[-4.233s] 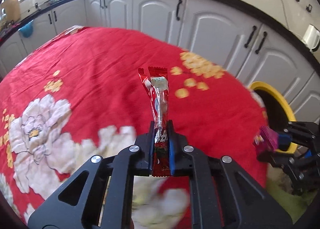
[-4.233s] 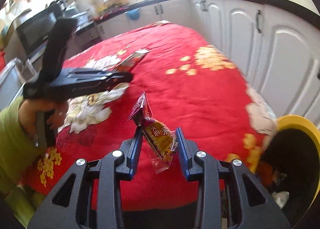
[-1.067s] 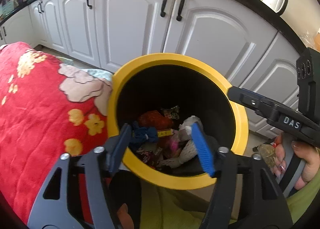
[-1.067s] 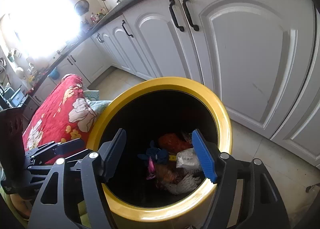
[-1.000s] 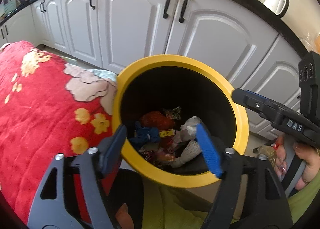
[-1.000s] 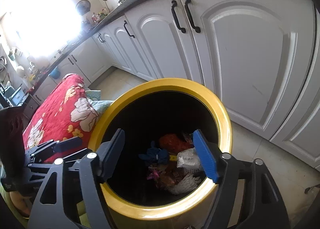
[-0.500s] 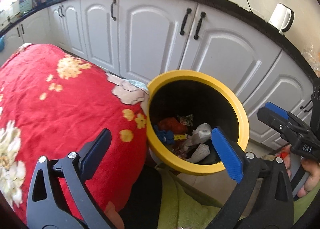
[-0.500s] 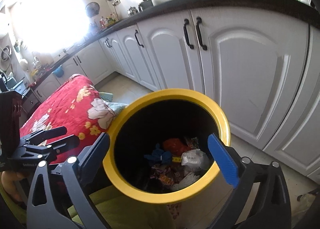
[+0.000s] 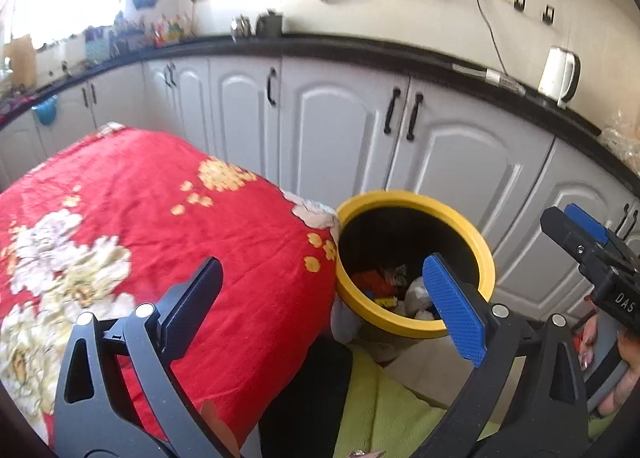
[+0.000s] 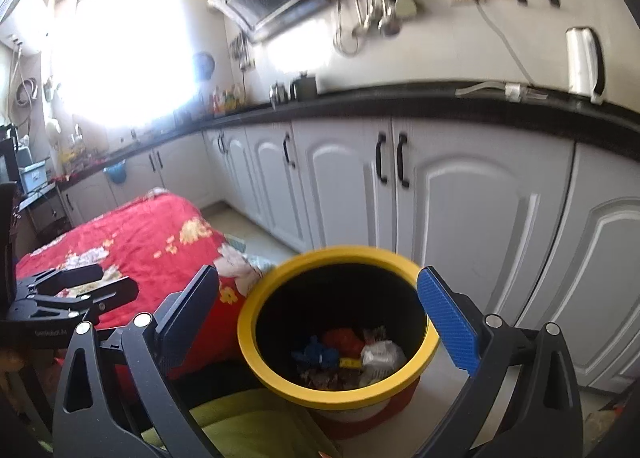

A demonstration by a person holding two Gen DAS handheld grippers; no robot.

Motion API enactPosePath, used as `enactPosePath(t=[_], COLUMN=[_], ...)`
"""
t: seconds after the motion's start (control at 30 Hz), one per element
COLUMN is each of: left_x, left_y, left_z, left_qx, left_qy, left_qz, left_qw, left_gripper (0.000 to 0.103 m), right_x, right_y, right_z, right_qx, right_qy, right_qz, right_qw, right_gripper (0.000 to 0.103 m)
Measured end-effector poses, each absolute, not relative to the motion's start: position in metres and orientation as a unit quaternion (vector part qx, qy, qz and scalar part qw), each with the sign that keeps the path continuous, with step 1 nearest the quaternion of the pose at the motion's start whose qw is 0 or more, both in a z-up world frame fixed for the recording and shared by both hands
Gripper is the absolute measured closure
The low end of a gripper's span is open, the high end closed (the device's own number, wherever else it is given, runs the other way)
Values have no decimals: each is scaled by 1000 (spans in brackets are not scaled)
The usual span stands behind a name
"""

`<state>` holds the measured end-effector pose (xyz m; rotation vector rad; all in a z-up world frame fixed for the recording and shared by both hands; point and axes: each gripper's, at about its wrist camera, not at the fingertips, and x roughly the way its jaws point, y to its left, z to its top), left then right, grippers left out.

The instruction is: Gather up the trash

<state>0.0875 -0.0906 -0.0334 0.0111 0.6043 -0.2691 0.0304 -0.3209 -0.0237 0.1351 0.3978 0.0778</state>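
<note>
The left claw (image 9: 320, 298) stands fully spread and empty; its jaws have just been opening, with nothing between them. One finger (image 9: 192, 298) shows over the red floral cloth (image 9: 140, 198), the blue-padded finger (image 9: 454, 306) over the bin's near rim. The right claw (image 10: 320, 318) is likewise released wide, having just been opening, and holds nothing; its fingers frame the bin from above without touching it.

The yellow-rimmed trash bin (image 10: 276, 382) stands on the floor, touching the edge of the cloth-covered surface. The trash (image 10: 348, 354) lies at the bottom of the bin: a red wrapper, a blue piece and pale crumpled pieces. White cabinet doors (image 10: 460, 226) run behind the bin. A white kettle (image 10: 584, 58) stands on the black counter.
</note>
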Motion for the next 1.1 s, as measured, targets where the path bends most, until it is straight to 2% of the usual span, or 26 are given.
enactPosePath(t=[0.27,0.4,1.1], left_x=[45,32,26], left_y=[-79,-77,-71], left_z=[-20,-16,-12], left_qx=[-5,-12,-18], left_qy=[231,205,195], left_qz=[-104,-106,-100], left_qw=[967,973,976], left_gripper=[11,11,11], right_x=[-8,-11,-12], right_y=[-301,-292,-277], right_z=[-20,-22,-25], right_qx=[58,38,11], right_qy=[137,133,124], right_qz=[35,36,50], right_qw=[988,990,991], right_gripper=[6,6,6])
